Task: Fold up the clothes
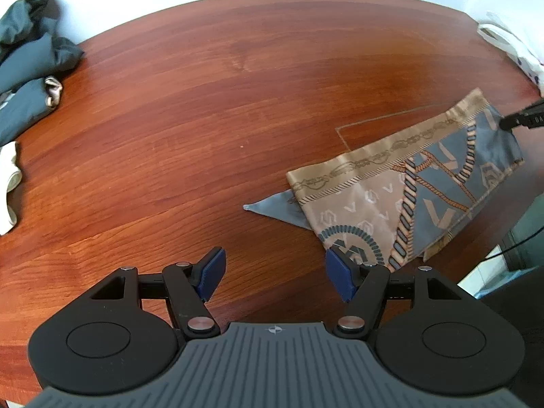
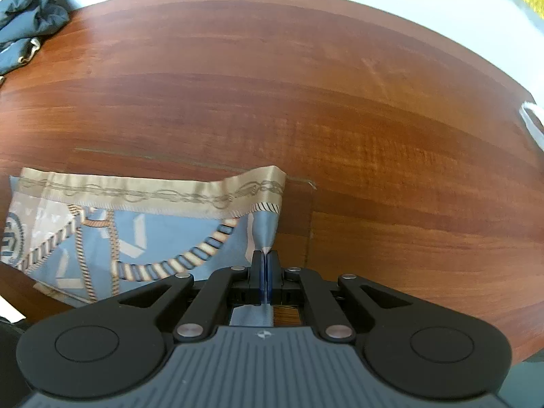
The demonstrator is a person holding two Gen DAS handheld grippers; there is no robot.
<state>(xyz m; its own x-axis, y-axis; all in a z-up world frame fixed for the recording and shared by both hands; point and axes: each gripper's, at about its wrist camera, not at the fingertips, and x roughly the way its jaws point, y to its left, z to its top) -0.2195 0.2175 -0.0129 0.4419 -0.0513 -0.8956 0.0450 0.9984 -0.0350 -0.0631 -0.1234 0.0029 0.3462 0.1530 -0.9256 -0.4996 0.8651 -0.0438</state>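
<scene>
A folded silk scarf (image 1: 401, 187), tan and grey-blue with a chain and rope print, lies on the wooden table (image 1: 204, 102) at the right. My left gripper (image 1: 275, 275) is open just above the table; its right pad sits at the scarf's near corner with nothing between the fingers. The right gripper (image 1: 510, 122) shows in the left wrist view at the scarf's far right end. In the right wrist view the right gripper (image 2: 265, 261) is shut on a pinched grey-blue corner of the scarf (image 2: 136, 224), which spreads out to its left.
A heap of dark grey-green clothes (image 1: 27, 68) sits at the table's far left, with a white cloth (image 1: 8, 187) below it. A white patterned cloth (image 1: 510, 47) lies at the far right edge. The same dark clothes (image 2: 30, 17) show far left in the right wrist view.
</scene>
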